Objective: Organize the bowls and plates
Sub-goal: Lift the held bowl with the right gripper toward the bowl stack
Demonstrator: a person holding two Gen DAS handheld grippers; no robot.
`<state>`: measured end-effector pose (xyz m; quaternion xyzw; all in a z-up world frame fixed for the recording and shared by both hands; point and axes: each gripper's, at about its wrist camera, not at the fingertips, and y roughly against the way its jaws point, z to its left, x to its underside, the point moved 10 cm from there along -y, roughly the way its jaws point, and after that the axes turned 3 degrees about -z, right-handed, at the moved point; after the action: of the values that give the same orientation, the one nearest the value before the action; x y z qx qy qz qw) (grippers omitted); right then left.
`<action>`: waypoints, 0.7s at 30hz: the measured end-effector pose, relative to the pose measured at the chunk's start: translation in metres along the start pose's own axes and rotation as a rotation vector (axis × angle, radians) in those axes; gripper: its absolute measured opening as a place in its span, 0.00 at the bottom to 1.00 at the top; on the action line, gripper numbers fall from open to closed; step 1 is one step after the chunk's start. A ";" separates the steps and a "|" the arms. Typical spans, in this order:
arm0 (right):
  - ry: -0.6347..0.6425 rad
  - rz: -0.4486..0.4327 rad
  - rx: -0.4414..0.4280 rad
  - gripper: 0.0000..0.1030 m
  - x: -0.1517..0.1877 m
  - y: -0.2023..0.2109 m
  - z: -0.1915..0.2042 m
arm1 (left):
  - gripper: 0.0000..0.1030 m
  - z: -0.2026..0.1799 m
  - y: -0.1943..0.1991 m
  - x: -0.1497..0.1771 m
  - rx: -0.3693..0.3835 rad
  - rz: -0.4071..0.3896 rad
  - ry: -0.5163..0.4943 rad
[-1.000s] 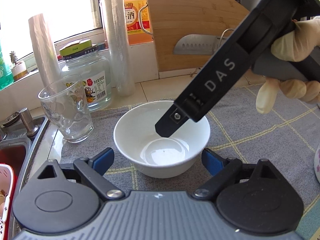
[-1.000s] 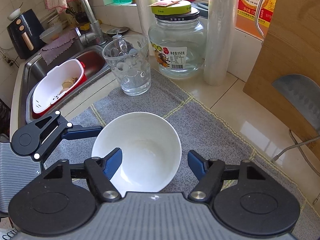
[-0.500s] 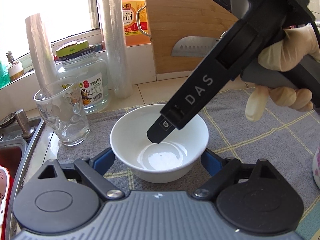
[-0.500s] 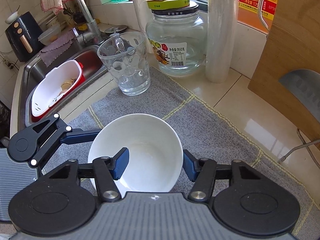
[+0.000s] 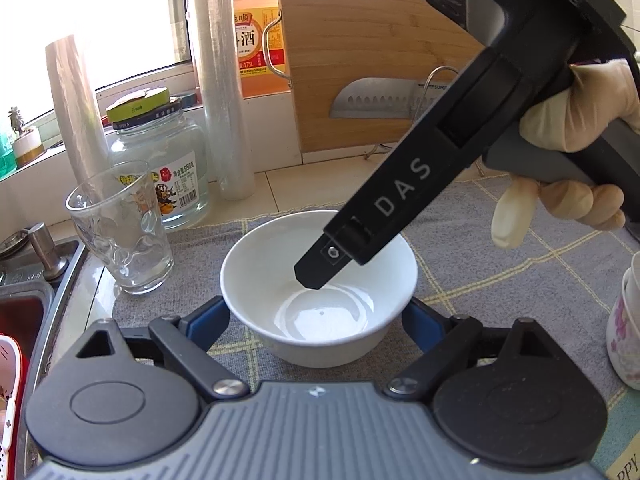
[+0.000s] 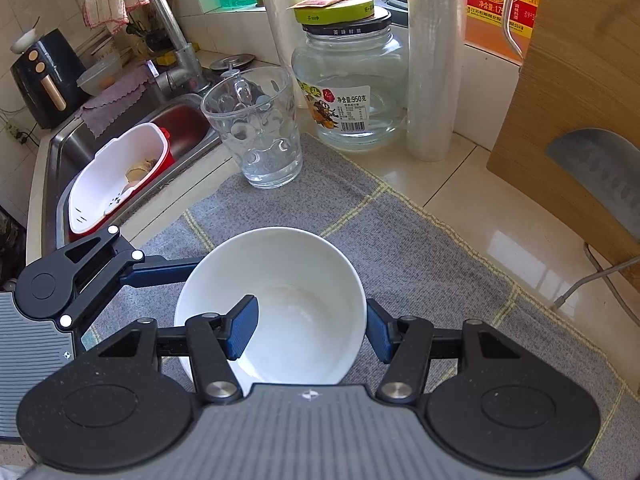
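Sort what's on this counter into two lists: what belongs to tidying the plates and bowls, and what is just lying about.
Belongs to the job:
- white bowl
- right gripper, clamped on the bowl's wall
- left gripper, straddling the bowl
- flowered cup, possibly; only partly in view

Just lying about:
- drinking glass
- glass jar
- knife
- cutting board
- grey mat

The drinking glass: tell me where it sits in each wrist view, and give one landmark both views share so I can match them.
Left wrist view: the drinking glass stands at the left, on the mat's edge beside the sink, left of and beyond the white bowl.
Right wrist view: the glass stands upper centre, beyond the bowl, right of the sink.
Shared landmark: the labelled glass jar with the green lid, just behind the glass.
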<state>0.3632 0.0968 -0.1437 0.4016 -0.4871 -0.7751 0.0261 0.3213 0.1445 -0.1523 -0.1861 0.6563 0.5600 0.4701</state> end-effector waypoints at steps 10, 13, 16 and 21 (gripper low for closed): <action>-0.030 -0.037 0.004 0.61 0.014 0.041 0.007 | 0.90 -0.023 0.021 -0.005 0.040 -0.008 -0.023; -0.034 -0.053 0.010 0.61 0.021 0.055 0.011 | 0.90 -0.032 0.031 -0.006 0.047 -0.015 -0.040; -0.040 -0.070 0.017 0.61 0.029 0.067 0.015 | 0.90 -0.040 0.039 -0.006 0.062 -0.013 -0.049; -0.062 -0.084 0.028 0.61 0.047 0.087 0.019 | 0.90 -0.056 0.055 -0.004 0.091 -0.012 -0.065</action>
<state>0.2890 0.0450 -0.1004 0.3979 -0.4811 -0.7807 -0.0271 0.2581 0.1094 -0.1219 -0.1503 0.6643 0.5326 0.5025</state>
